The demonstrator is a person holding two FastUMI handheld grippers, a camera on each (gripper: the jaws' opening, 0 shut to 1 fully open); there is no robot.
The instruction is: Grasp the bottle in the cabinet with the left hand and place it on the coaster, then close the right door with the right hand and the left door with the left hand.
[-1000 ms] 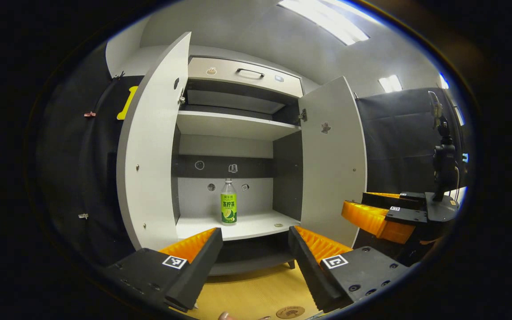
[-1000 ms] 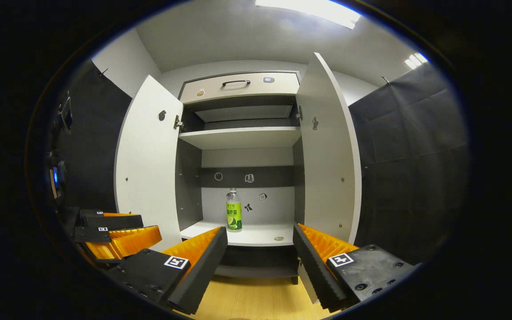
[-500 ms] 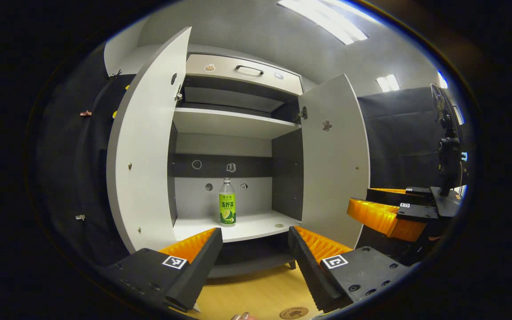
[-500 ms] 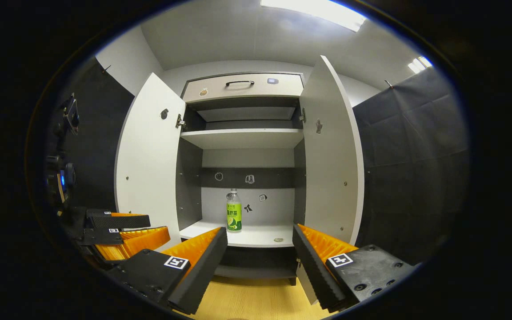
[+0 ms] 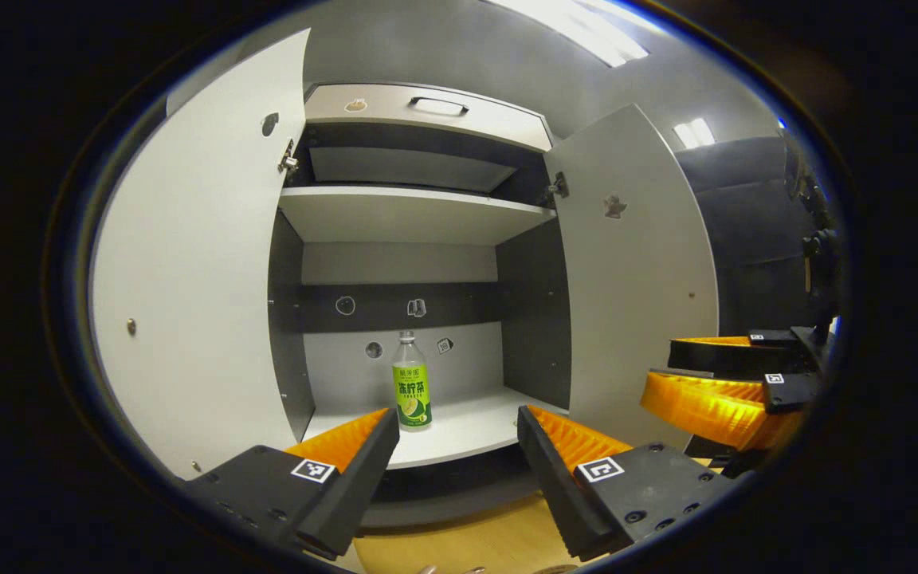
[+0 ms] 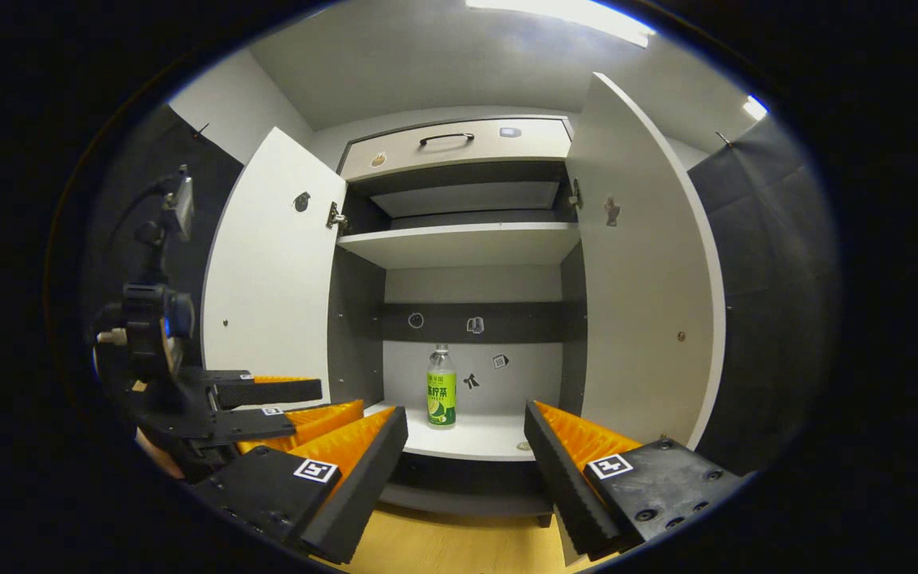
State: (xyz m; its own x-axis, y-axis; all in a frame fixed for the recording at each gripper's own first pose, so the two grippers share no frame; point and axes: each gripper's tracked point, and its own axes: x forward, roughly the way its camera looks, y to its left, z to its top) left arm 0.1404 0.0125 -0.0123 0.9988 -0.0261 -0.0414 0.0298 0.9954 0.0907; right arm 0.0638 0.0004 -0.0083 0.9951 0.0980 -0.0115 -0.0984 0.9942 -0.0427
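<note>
With both doors swung wide and nothing yet grasped, the task stands at its first step: the reach for the bottle [image 5: 411, 383]. In the left gripper view it stands upright at centre frame, on the lower shelf [image 5: 467, 430] of the cabinet [image 5: 411, 215], apart from the back wall and from both side panels. The left gripper [image 5: 459, 446] sits at the bottom of that view with its fingers spread wide and empty, the bottle showing just above the inner edge of its left finger rather than midway in the gap. I judge the next move calls for easing forward between the doors, sliding a little to the left so the bottle comes to the middle of the gap, then closing on the label band, where the body is straight. The right gripper [image 6: 467, 454], at the bottom of its own view, is also wide apart and holds nothing; it waits for the right door [image 6: 650, 279]. The left door [image 5: 196, 263] fills the left of the left gripper view. The bottle is clear plastic, a slim cylinder with a rounded shoulder, pale cap and glossy green wrap; it looks light and likely to tip if nudged. The cabinet is smooth, matt board, pale on doors and shelves, dark on the inner sides, with a drawer [image 5: 427, 112] and a dark bar handle up top. The gripper fingers carry ridged, saw-toothed inner faces. A warm wood-grain table [image 6: 459, 546] shows at the bottom.
</note>
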